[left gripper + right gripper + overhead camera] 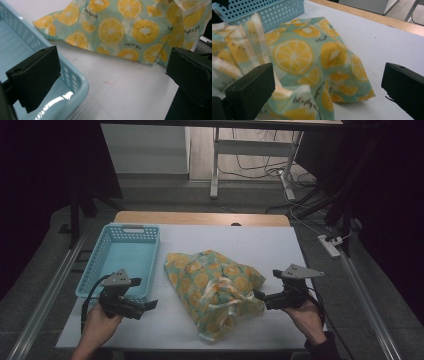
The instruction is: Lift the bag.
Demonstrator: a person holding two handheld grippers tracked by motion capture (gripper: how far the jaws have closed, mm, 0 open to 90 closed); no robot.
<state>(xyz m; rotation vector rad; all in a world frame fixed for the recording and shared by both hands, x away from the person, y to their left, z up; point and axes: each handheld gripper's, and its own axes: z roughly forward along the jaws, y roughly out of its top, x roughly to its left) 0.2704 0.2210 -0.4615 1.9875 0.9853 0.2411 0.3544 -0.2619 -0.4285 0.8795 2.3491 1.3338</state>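
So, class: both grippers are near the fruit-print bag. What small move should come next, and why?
Probably ease the right gripper forward onto the bag's near edge and close. Its jaws stand open with the crumpled fabric and a handle strap just ahead in the right gripper view. The left gripper is open too, by the blue basket, farther from the bag.

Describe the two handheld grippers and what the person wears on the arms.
Both the left gripper and right gripper are black, blocky tools with two flat rectangular jaws, each topped by a grey three-cornered plate and trailing a black cable. A dark sleeve covers the right forearm; the left forearm shows none.
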